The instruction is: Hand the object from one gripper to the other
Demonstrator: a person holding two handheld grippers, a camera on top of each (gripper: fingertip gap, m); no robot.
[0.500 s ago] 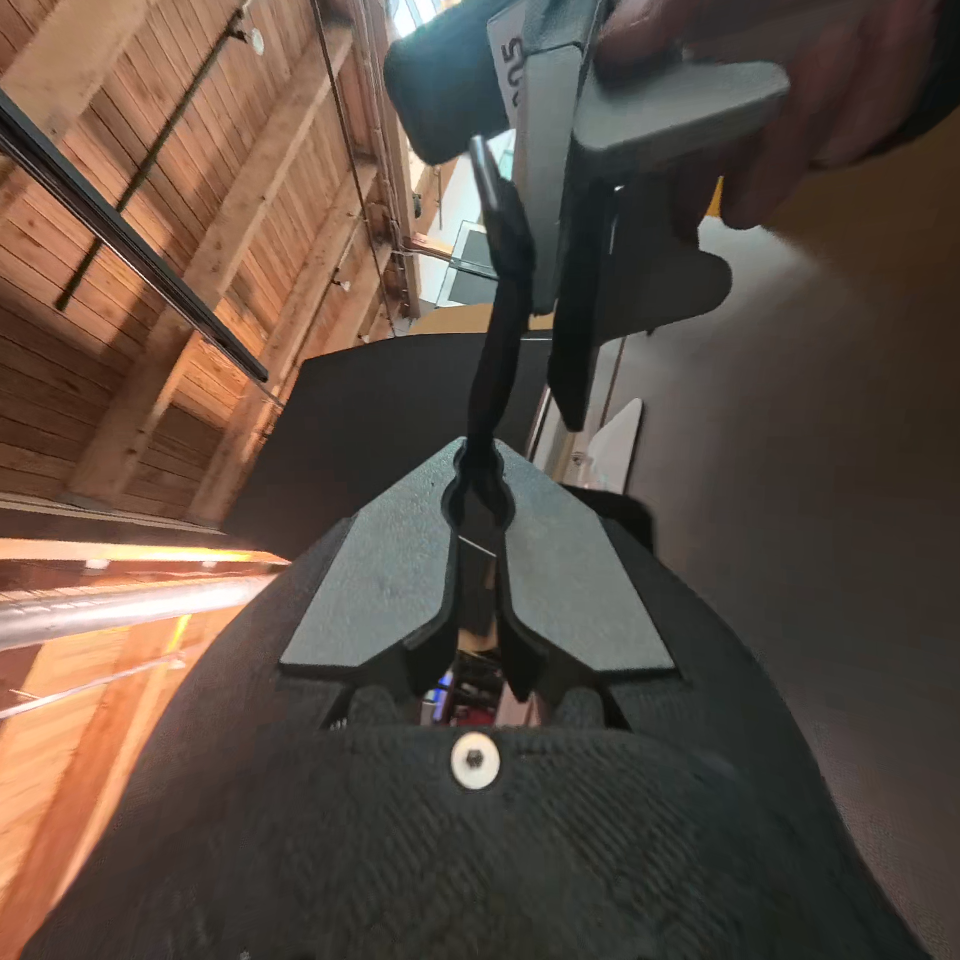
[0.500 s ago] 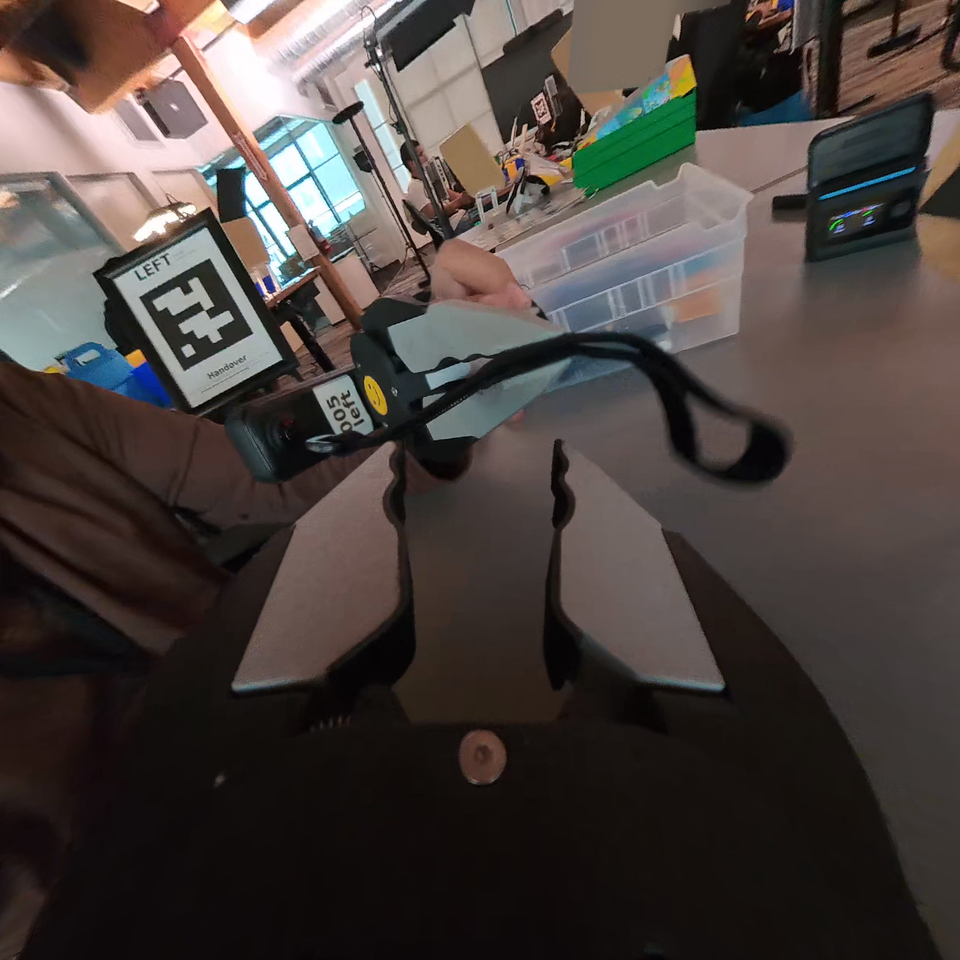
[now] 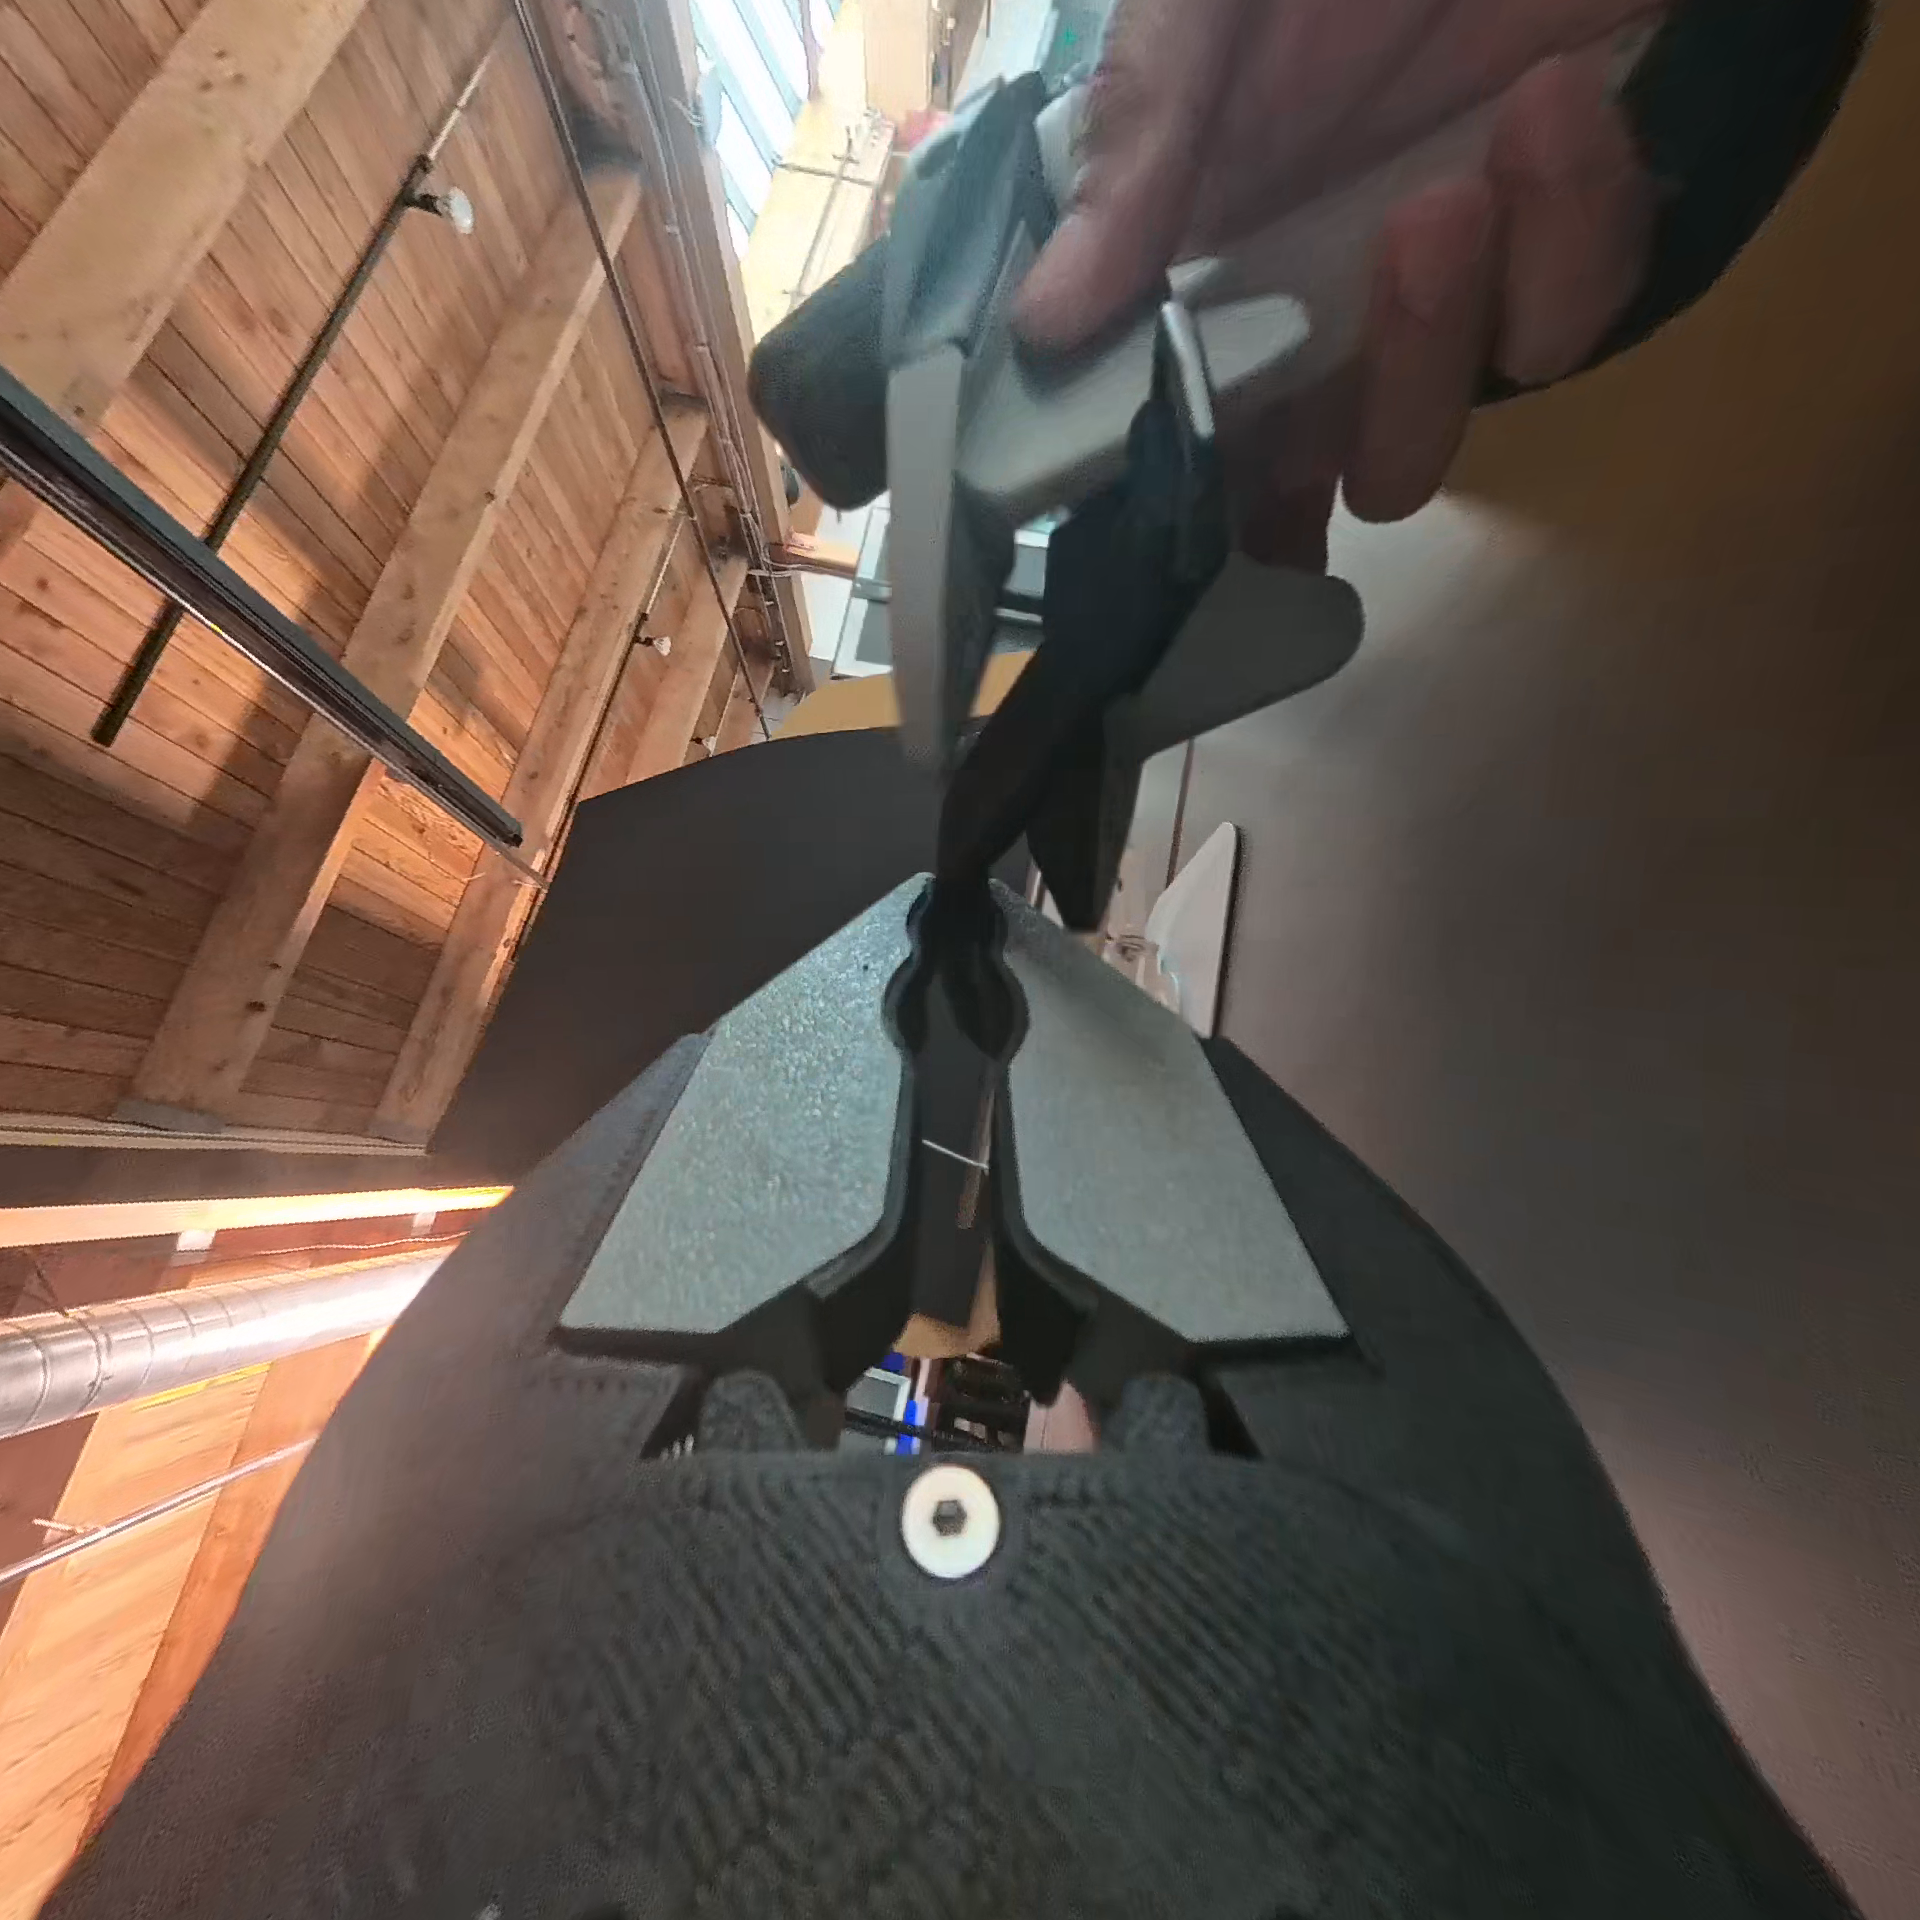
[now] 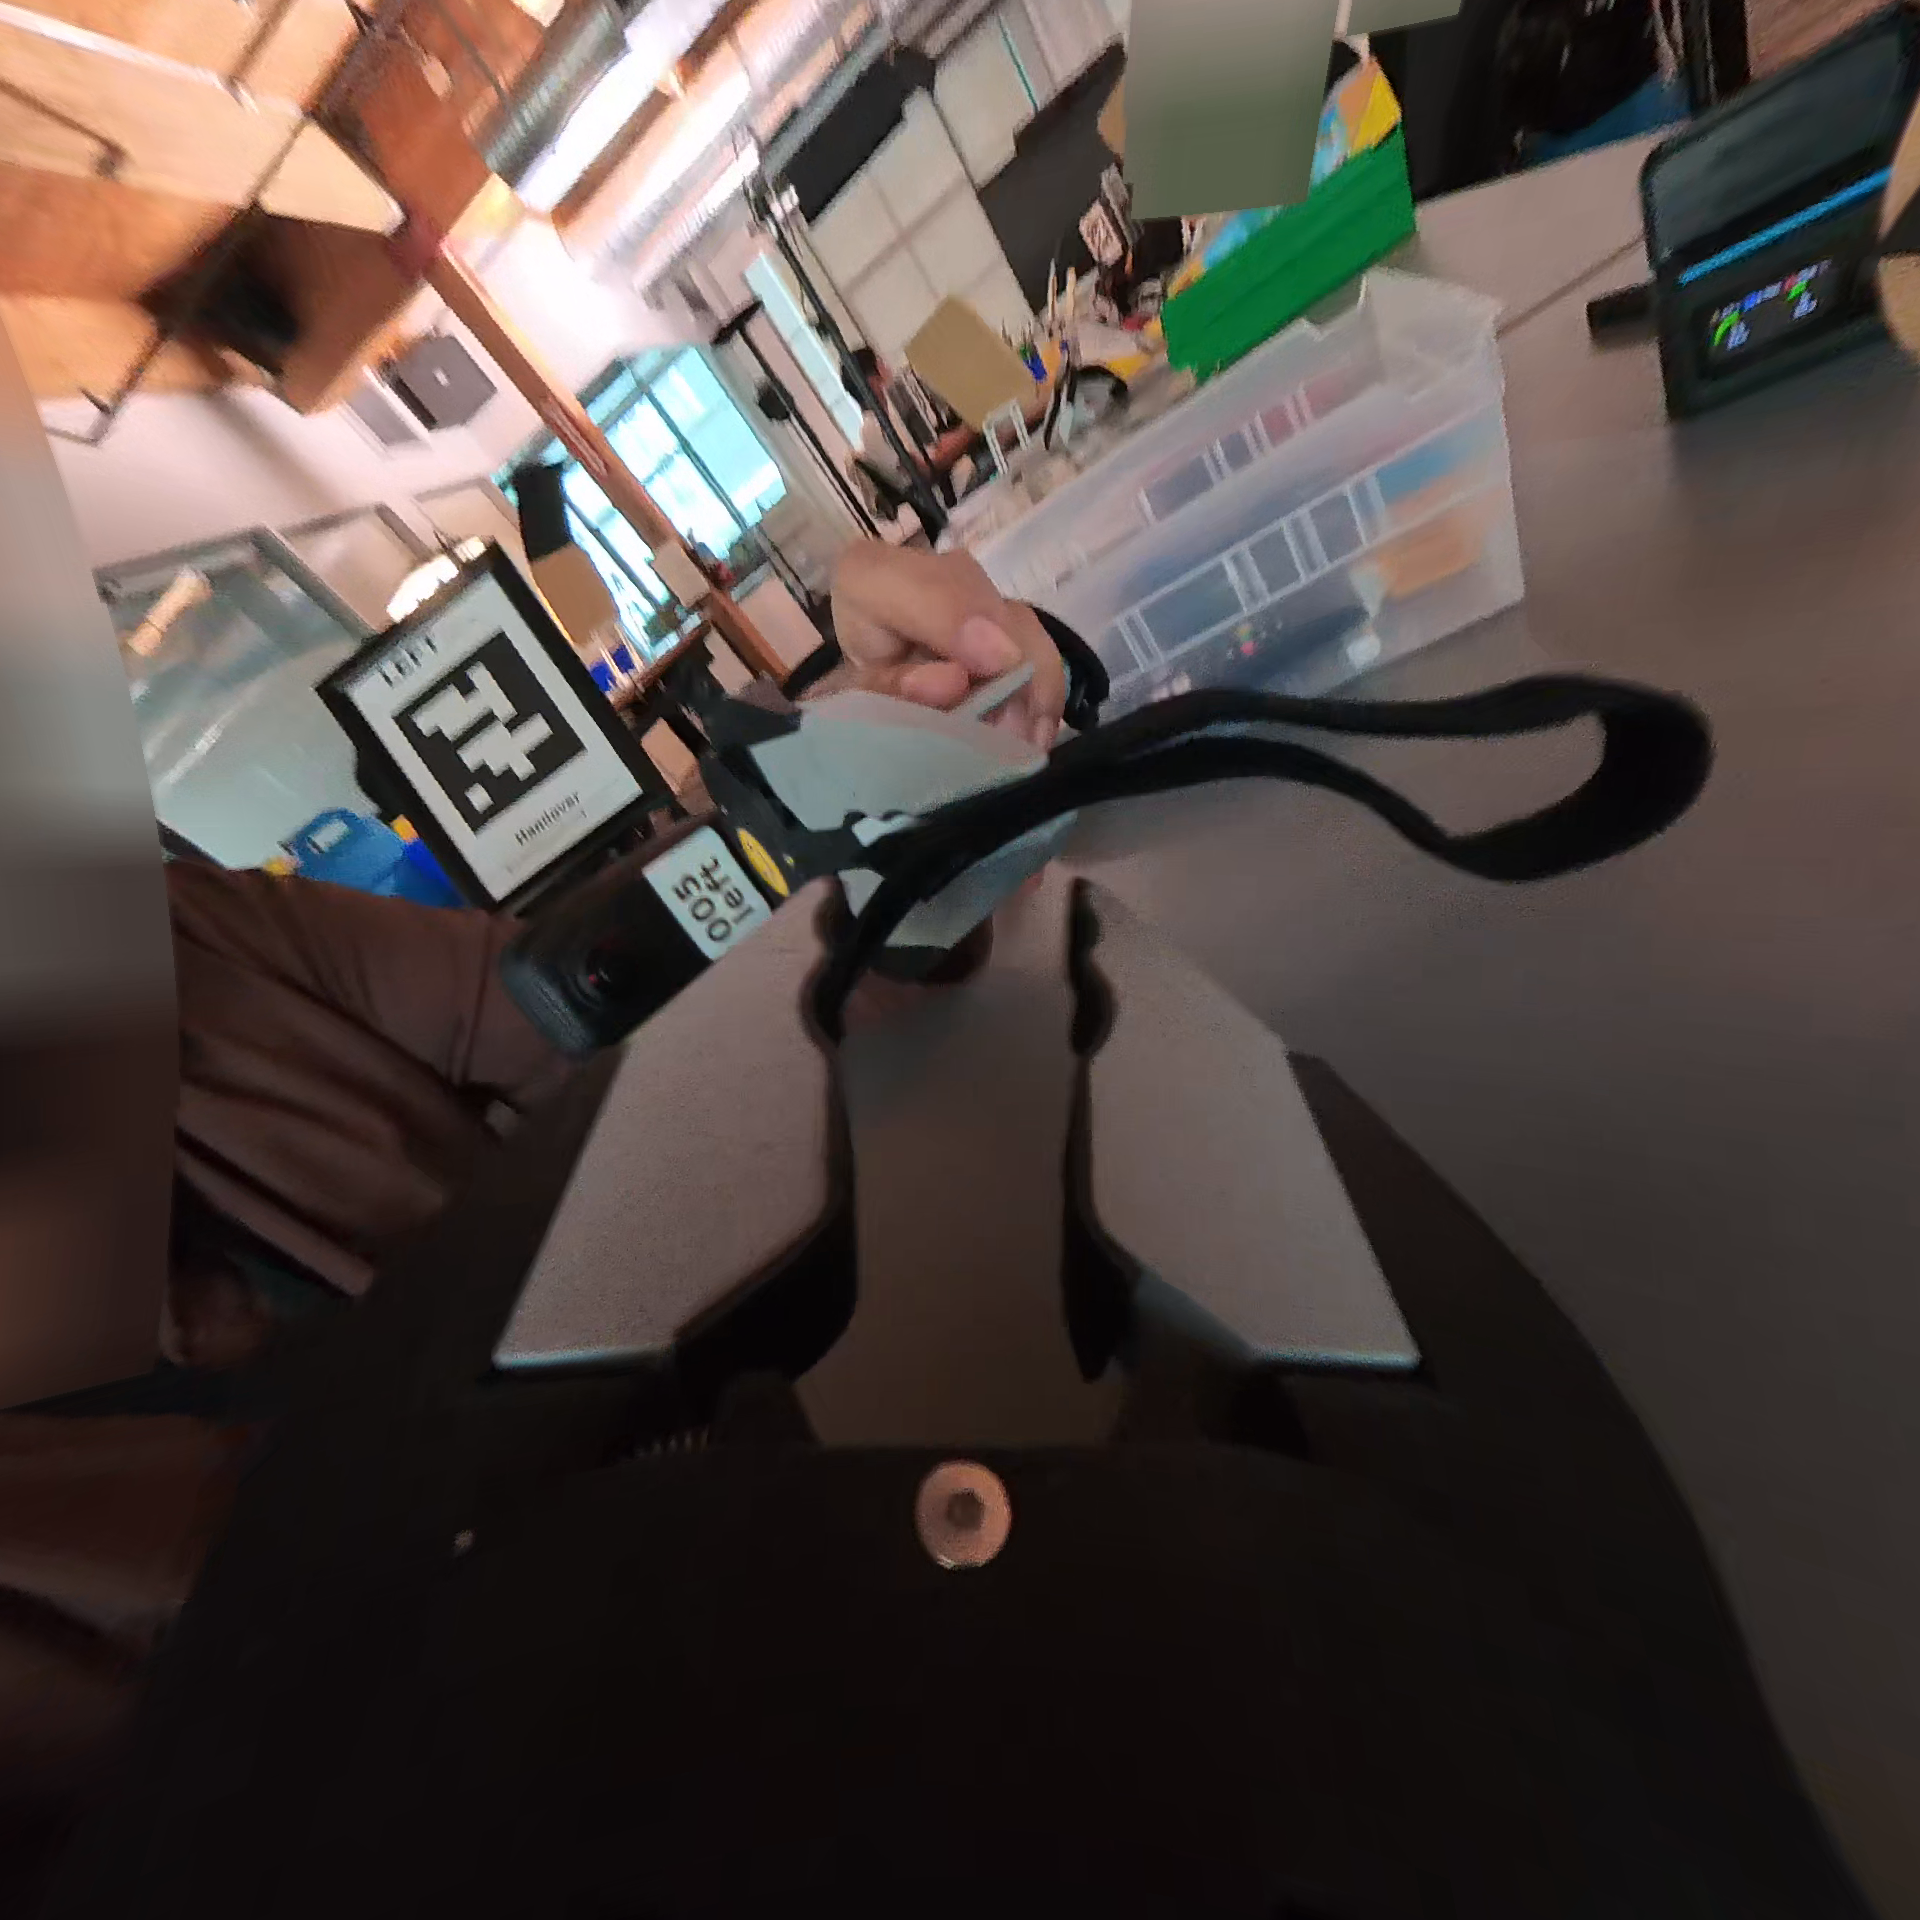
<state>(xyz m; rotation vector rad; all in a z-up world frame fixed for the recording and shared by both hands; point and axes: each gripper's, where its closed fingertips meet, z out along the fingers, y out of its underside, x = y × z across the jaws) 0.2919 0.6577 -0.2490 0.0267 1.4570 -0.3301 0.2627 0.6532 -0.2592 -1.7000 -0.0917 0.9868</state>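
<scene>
Jaws clenched, our left gripper [image 3: 961,914] grips the black strap [image 4: 1351,748]; our right gripper [image 4: 951,935] hangs spread beside it, handover not yet made.

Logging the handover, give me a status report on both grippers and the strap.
Left gripper shut on strap. Right gripper open, strap running between its fingers, not clamped. Nothing in the way; clear bin well behind.
</scene>
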